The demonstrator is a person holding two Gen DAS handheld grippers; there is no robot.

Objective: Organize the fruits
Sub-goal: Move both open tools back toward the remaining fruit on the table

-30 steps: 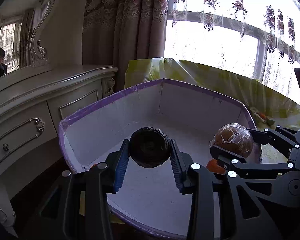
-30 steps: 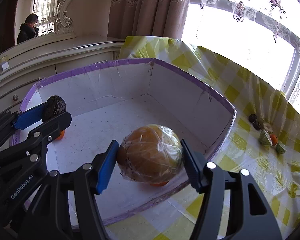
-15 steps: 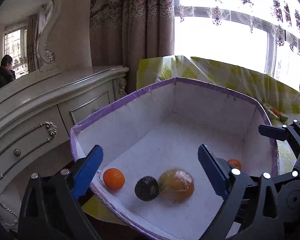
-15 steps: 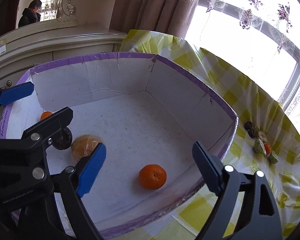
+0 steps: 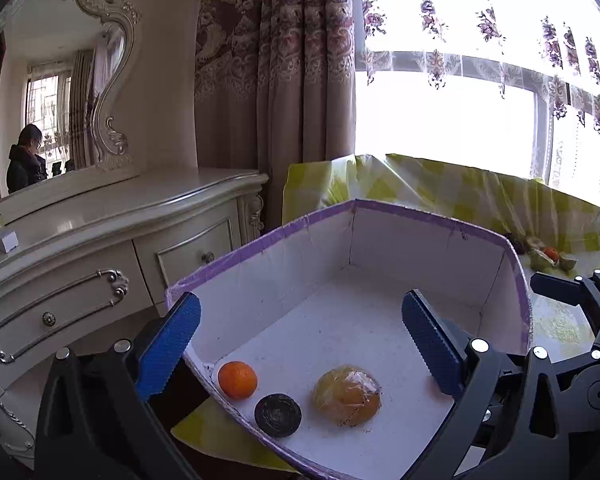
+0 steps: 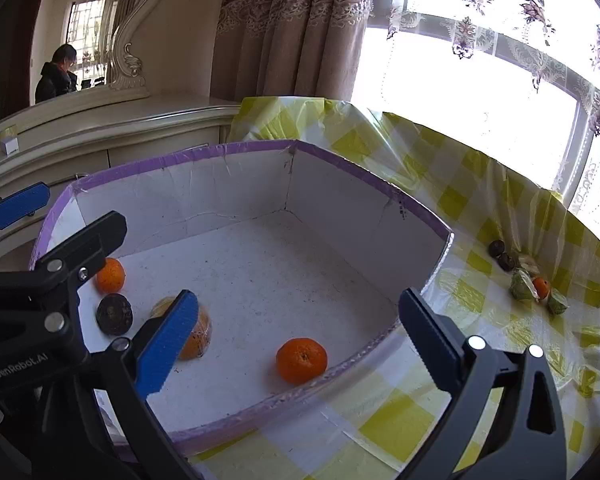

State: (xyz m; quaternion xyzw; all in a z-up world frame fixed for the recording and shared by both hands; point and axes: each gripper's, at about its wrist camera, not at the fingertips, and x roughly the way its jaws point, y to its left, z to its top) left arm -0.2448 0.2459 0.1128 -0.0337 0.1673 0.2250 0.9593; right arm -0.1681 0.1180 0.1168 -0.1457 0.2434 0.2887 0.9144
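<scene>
Yellow-checked tablecloth (image 6: pixel 384 424) carries the box (image 6: pixel 364 184); both left gripper (image 5: pixel 300 344) and right gripper (image 6: pixel 296 334) gape empty above the released wrapped fruit (image 5: pixel 347 396), which might roll into the dark fruit (image 5: pixel 277 415)

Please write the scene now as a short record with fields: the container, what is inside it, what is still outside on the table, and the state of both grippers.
container: white box with purple rim, on the yellow checked tablecloth
inside: two oranges, one dark round fruit, one plastic-wrapped fruit
outside: small group of fruits on the cloth, right of the box
left gripper: open, nothing between the pads, jaws have just been opening
right gripper: open, nothing held, jaws have just been opening
</scene>
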